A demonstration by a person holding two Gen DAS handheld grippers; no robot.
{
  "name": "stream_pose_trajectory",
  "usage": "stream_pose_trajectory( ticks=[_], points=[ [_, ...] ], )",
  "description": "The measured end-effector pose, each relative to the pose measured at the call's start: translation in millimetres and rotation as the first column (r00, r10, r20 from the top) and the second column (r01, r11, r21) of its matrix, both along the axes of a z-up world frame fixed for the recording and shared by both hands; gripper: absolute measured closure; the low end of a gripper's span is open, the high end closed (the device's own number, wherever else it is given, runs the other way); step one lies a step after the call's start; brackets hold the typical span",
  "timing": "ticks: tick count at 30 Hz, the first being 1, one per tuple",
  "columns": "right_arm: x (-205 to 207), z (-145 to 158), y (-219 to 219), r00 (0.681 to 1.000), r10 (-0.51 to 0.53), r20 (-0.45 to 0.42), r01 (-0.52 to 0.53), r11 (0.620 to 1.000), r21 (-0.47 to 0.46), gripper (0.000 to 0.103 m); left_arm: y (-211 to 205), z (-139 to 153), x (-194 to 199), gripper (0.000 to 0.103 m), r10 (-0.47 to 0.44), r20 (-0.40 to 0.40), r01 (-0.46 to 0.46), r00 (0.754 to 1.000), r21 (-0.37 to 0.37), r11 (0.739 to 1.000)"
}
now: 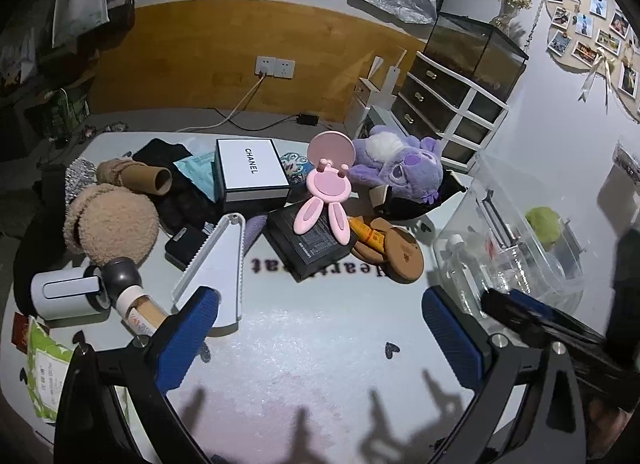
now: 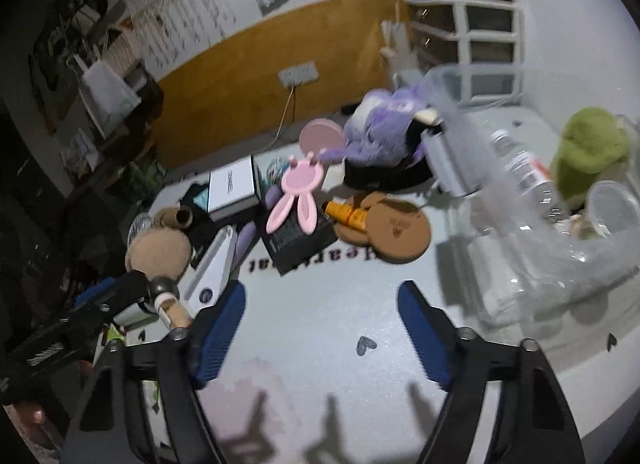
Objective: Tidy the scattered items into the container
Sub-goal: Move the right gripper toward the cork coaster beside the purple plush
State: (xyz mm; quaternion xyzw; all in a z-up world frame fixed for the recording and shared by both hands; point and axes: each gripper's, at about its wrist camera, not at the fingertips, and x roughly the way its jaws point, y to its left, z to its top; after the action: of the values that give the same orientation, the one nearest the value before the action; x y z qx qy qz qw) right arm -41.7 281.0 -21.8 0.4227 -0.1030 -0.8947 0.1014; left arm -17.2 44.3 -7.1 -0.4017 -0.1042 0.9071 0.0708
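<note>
Both tongs hang over bare tabletop with nothing between their blue ribbed pads. The left gripper [image 1: 320, 332] stands spread wide above the pale, glittery table cover [image 1: 304, 328]; the right gripper [image 2: 320, 328] is also parted and empty, its jaws narrower than the left's.

At the right of the table sits the clear plastic storage container [image 2: 532, 264]. Inside it lie a clear plastic bottle [image 2: 520, 168], a fuzzy green plush [image 2: 588, 148] and a small clear round tub [image 2: 612, 208]; that view is smeared, so finer contents are hard to make out.

Left of the container the clutter is still spread out. A pink rabbit-shaped stand with a round mirror [image 1: 326, 184] leans on a flat black box [image 1: 308, 244]. Just right of that box an orange tube [image 1: 366, 234] rests on brown round cork coasters [image 1: 400, 252]. Farther back lie a white box with black edging and lettering [image 1: 252, 170] and a purple plush toy [image 1: 404, 164]. Toward the near left are a tan fleecy plush [image 1: 112, 224], a cardboard tube [image 1: 148, 178], a white wedge-shaped tool with serrated edges [image 1: 220, 264] and a white lint roller with a grey collar [image 1: 72, 290].
</note>
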Motion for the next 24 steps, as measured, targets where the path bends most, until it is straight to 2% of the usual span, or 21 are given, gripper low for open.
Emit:
stream_pose_trajectory(
  ticks=[2,3,5,6,10,15,18,24],
  points=[
    [-15,-12,-3,1.000,0.001,-0.009,0.000,0.999,0.052,0.043,0,-1,-4,0.001,-0.006,0.004,0.006,1.000,0.000,1.000],
    [-24,-19,-5,1.000,0.003,-0.005,-0.002,0.997,0.079,0.056,0,-2,-7,0.001,-0.009,0.006,0.009,1.000,-0.003,1.000],
    [-43,-32,-12,1.000,-0.001,-0.002,0.001,0.989,0.146,0.069,-1,-4,-11,0.001,-0.010,0.008,0.010,1.000,-0.004,1.000],
    [-52,-38,-15,1.000,0.002,-0.007,-0.001,0.985,0.174,0.071,-2,-5,-14,0.001,-0.008,0.012,0.008,1.000,-0.004,1.000],
    [-96,-62,-30,1.000,0.018,-0.020,-0.012,0.962,0.272,0.071,-7,-12,-21,0.001,0.003,0.033,-0.003,0.999,-0.005,1.000],
    [-145,-76,-32,0.999,-0.019,-0.025,0.026,0.947,0.319,0.071,-16,-19,-28,0.001,0.032,0.057,-0.032,0.998,-0.004,0.999],
    [-172,-85,-29,0.998,-0.054,-0.017,0.056,0.947,0.316,0.071,-20,-25,-33,0.001,0.045,0.078,-0.045,0.996,-0.001,0.999],
    [-207,-116,-19,0.993,-0.105,0.046,0.081,0.927,0.367,0.071,-24,-33,-42,0.001,0.052,0.111,-0.052,0.992,0.002,0.999]
  ],
)
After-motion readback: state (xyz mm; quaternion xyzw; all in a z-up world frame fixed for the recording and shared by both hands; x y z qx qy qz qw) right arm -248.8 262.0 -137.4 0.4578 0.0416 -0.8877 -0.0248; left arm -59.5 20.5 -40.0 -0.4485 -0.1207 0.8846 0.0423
